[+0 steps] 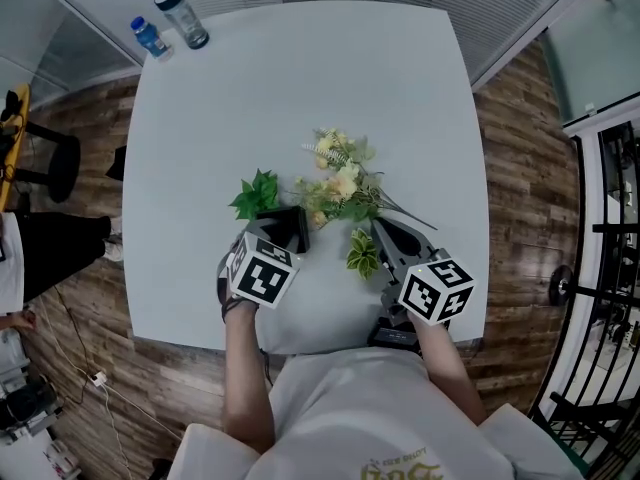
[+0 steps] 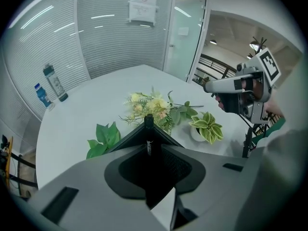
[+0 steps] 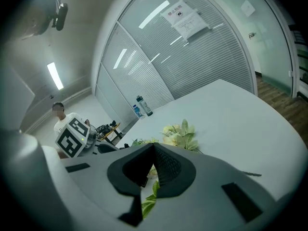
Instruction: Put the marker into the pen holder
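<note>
Our left gripper [image 1: 292, 220] hangs at 7 o'clock from the flowers [image 1: 340, 180], jaws clenched on the black marker [image 2: 148, 123], probably for carrying. Right gripper [image 1: 381, 228] waits at 5 o'clock, jaws closed, empty. We can't spot any pen holder on the desk [image 1: 300, 88]

Two bottles [image 1: 185, 16], two small leafy plants [image 1: 257, 194], one flower bunch [image 1: 340, 180], one marker [image 2: 148, 129].

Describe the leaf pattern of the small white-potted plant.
Green leaves with pale stripes; clearest in the left gripper view.
</note>
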